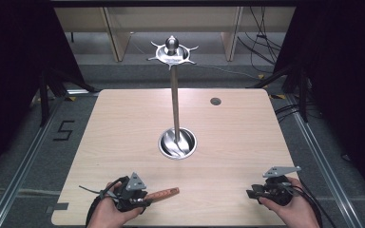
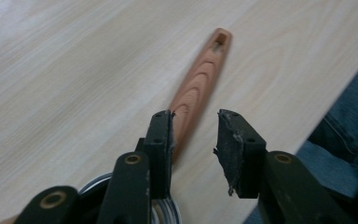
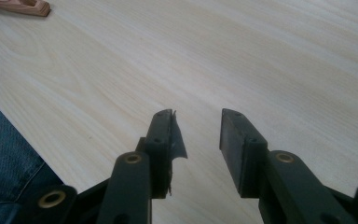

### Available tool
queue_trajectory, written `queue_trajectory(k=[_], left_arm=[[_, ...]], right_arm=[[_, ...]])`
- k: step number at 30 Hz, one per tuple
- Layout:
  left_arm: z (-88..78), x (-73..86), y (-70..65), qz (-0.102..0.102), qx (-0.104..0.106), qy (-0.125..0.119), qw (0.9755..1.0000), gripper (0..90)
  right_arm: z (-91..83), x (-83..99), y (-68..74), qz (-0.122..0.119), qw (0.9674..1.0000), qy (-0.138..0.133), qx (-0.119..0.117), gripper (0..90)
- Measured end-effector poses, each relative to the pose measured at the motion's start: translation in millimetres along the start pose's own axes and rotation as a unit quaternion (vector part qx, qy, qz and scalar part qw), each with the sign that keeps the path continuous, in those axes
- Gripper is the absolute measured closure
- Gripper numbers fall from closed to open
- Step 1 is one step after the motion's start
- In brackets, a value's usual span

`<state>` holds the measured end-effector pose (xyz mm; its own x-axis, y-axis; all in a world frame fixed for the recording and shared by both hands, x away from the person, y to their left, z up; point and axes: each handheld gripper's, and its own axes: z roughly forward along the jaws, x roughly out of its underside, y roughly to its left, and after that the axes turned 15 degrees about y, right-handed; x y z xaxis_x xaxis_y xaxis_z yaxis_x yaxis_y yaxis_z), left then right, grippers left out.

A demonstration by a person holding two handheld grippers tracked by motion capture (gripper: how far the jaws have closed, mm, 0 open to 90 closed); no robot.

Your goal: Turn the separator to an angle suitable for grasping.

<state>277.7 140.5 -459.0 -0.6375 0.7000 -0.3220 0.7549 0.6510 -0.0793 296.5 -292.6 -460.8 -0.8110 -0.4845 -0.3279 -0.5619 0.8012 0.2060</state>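
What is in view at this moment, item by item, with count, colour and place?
wooden handle: one, reddish brown with a slot at its far end, lying on the table at the near left edge; its near end runs beside the left gripper's fingers, and whether it is gripped cannot be told.
metal stand: one, silver, upright pole in a round dish-shaped base at the table's centre, with a hooked crown and knob on top.
table: one, light wood, with a small dark round hole cover at the far right.
left gripper: one, black, near left edge, held in a hand.
right gripper: one, black, near right edge, fingers apart over bare table.
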Motion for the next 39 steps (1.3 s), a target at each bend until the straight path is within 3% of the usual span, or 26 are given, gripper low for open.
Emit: queue_trajectory(k=[2,3,4,6,7,9,10,11,12,13,16,18,19,24,26,29,33,35,36,37,39], left_arm=[[5.6,-7.5,-6.0,0.016,0.014,0.014,0.9997,73.5],[8.0,-12.3,-7.9,0.037,0.010,0.029,0.9988,77.9],[11.9,-17.1,-10.7,0.042,0.012,0.031,0.9986,82.5],[15.3,-21.9,-13.8,0.042,0.017,0.039,0.9982,88.8],[22.9,-30.0,-16.1,0.045,0.024,0.051,0.9974,88.9],[26.4,-33.9,-15.9,0.054,0.020,0.064,0.9963,89.0],[29.4,-36.0,-17.1,0.045,0.025,0.062,0.9967,89.0],[33.2,-39.5,-13.9,0.050,0.020,0.071,0.9961,89.1],[33.8,-41.6,-12.4,0.050,0.015,0.078,0.9956,89.1],[35.0,-43.7,-11.1,0.047,0.016,0.083,0.9953,89.1],[40.5,-46.8,-7.5,0.028,0.025,0.071,0.9968,89.0],[43.1,-49.4,-4.3,0.021,0.018,0.067,0.9974,89.1],[44.1,-51.4,-1.5,0.021,0.012,0.073,0.9971,89.0],[45.3,-58.3,0.5,0.015,0.006,0.071,0.9974,89.0],[45.4,-61.5,2.6,0.014,0.001,0.070,0.9974,89.1],[47.8,-65.4,7.9,0.008,-0.005,0.073,0.9973,89.1],[51.4,-68.3,16.4,-0.007,-0.016,0.072,0.9972,89.1],[51.2,-69.3,19.9,-0.009,-0.027,0.077,0.9966,89.1],[51.6,-69.3,22.6,-0.010,-0.031,0.078,0.9964,89.1],[51.5,-69.3,25.3,-0.014,-0.032,0.078,0.9964,89.1],[50.1,-67.0,31.0,-0.031,-0.038,0.076,0.9959,89.1]], right_arm=[[0.5,-0.7,-0.4,-0.004,1.0000,-0.002,-0.001,65.3],[0.0,-0.9,-0.7,-0.004,1.0000,0.002,-0.005,65.3],[0.4,-1.0,-0.8,-0.002,0.9997,0.002,-0.025,65.3],[0.6,-1.3,-1.3,-0.007,0.9997,0.000,-0.023,65.3],[0.1,-0.8,0.0,0.002,0.9996,0.004,-0.027,65.3],[0.5,-0.7,-0.7,-0.001,0.9997,0.003,-0.026,65.3],[-0.6,-0.8,-3.0,-0.015,0.9998,0.007,-0.011,65.2],[2.2,0.1,-1.2,0.001,0.9998,-0.003,-0.021,65.1],[4.9,0.1,0.3,0.007,0.9998,-0.019,-0.005,65.1],[3.4,0.0,-0.4,0.004,0.9999,-0.011,-0.005,65.1],[5.1,-0.1,-0.7,-0.002,0.9998,-0.017,0.000,65.0],[5.0,-0.1,-1.1,-0.006,0.9999,-0.015,0.003,64.9],[2.3,-0.9,-0.2,0.000,1.0000,0.001,0.000,64.9],[2.2,-1.2,1.4,0.003,1.0000,0.002,-0.005,64.9],[3.0,-1.4,-0.6,-0.008,1.0000,-0.001,0.000,64.9],[1.4,-1.6,-0.8,-0.008,0.9999,0.011,-0.001,64.9],[5.1,-0.5,0.1,0.003,0.9999,-0.016,-0.004,64.8],[4.6,-0.1,-1.4,-0.006,0.9999,-0.012,0.000,64.8],[3.9,-0.6,-0.3,0.002,1.0000,-0.008,-0.005,64.8],[3.6,-0.9,-1.7,-0.007,1.0000,-0.006,-0.001,64.8],[3.3,-0.7,-1.3,-0.003,0.9999,-0.009,-0.006,64.8]])
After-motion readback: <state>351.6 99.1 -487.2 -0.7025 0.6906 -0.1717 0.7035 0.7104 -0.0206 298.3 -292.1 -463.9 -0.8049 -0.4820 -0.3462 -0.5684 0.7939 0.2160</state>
